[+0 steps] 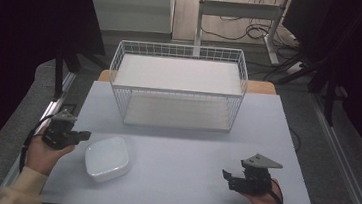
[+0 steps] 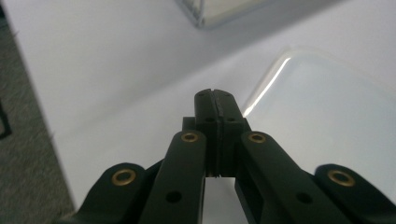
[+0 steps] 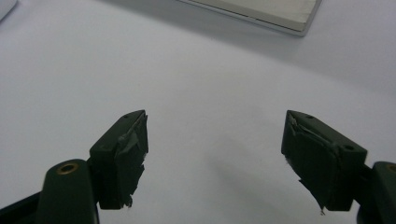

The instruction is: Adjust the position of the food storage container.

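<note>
Wire basket (image 1: 177,89) blocks table's (image 1: 188,158) far half; white dish (image 1: 107,158) front-left; bare centre passable.

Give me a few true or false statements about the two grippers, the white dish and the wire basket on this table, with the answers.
1. The left gripper has its jaws closed on nothing. True.
2. The right gripper is clamped shut. False: its jaws stand wide apart.
3. The white dish sits inside the wire basket. False: it lies on the table, nearer the person than the basket.
4. The dish lies closer to the left gripper than to the right. True.
5. The right gripper holds the dish. False: nothing is between its jaws.
</note>
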Motion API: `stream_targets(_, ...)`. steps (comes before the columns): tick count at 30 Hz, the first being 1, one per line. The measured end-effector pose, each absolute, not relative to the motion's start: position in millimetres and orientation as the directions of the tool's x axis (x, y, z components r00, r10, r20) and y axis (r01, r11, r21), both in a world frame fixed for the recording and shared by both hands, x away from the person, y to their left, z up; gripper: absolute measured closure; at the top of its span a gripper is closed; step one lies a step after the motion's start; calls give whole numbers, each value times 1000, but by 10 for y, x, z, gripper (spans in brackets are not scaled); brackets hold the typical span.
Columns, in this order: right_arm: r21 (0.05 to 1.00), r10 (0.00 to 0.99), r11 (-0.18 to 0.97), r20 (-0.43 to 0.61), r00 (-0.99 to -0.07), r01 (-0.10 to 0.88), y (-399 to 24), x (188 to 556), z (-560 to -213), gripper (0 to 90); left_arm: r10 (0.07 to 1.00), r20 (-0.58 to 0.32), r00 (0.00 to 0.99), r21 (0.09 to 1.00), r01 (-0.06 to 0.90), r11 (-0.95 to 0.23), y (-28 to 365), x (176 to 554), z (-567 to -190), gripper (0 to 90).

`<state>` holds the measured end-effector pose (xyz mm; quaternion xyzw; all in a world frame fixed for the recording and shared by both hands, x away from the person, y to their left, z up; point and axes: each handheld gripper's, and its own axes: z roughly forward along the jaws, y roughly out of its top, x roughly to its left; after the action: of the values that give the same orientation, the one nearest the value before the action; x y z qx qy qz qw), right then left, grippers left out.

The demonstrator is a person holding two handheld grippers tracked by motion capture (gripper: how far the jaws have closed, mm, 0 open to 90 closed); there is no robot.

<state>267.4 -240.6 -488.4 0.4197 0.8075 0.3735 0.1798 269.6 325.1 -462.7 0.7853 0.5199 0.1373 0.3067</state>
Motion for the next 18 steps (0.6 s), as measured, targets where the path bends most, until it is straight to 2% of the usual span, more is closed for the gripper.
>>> stream_targets(7, 749, 807, 384, 13, -591, 541, -2376, 2663, -4885, 226, 919, -139, 369, 575, 786, -229, 3361, 2448, -4806, 900)
stream_targets(15, 745, 808, 388, 8, -589, 542, -2378, 2665, -4890, 225, 900, -196, 391, 537, 810, -235, 3255, 2404, -4992, 900)
stream_targets(18, 745, 808, 389, 7, -589, 542, -2378, 2665, -4890, 224, 901, -186, 392, 534, 810, -242, 3224, 2414, -4997, 900)
